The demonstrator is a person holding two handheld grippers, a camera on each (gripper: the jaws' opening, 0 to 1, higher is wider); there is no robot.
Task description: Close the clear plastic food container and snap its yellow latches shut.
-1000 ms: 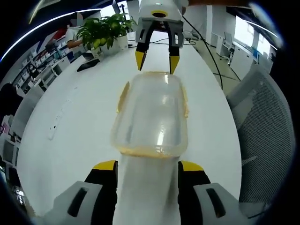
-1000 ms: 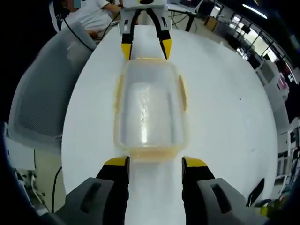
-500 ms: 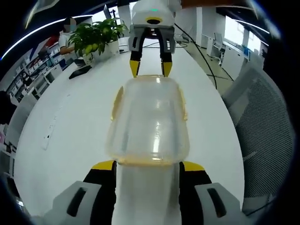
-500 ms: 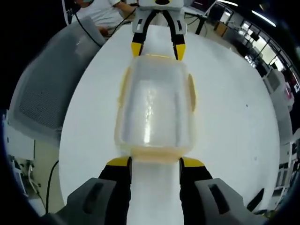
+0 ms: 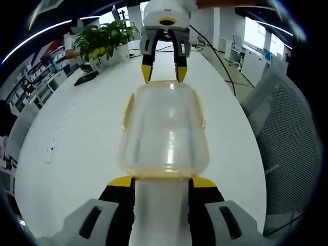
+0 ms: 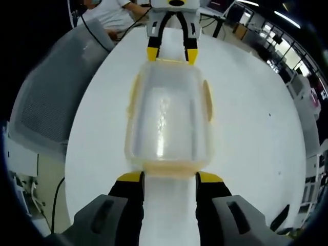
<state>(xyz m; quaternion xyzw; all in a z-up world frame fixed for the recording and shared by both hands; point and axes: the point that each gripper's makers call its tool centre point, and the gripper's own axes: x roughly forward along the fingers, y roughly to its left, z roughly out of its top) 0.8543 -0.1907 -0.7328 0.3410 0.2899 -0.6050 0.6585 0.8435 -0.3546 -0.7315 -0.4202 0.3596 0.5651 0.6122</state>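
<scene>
Box with its lid on, two tongs at its ends

The clear box sits mid-table, lid already on. Its yellow latches look flat on the long sides; I can't tell if they're snapped. The left tongs and right tongs stand apart, one at each short end.

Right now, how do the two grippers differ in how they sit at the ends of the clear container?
In the left gripper view, the left gripper has its jaws set wider, near the corners of the container's near end, while the right gripper at the far end holds its jaws closer together. The left gripper sits on the side with the mesh chair; the right sits toward the potted plant. Both have yellow-tipped jaws standing open.
</scene>
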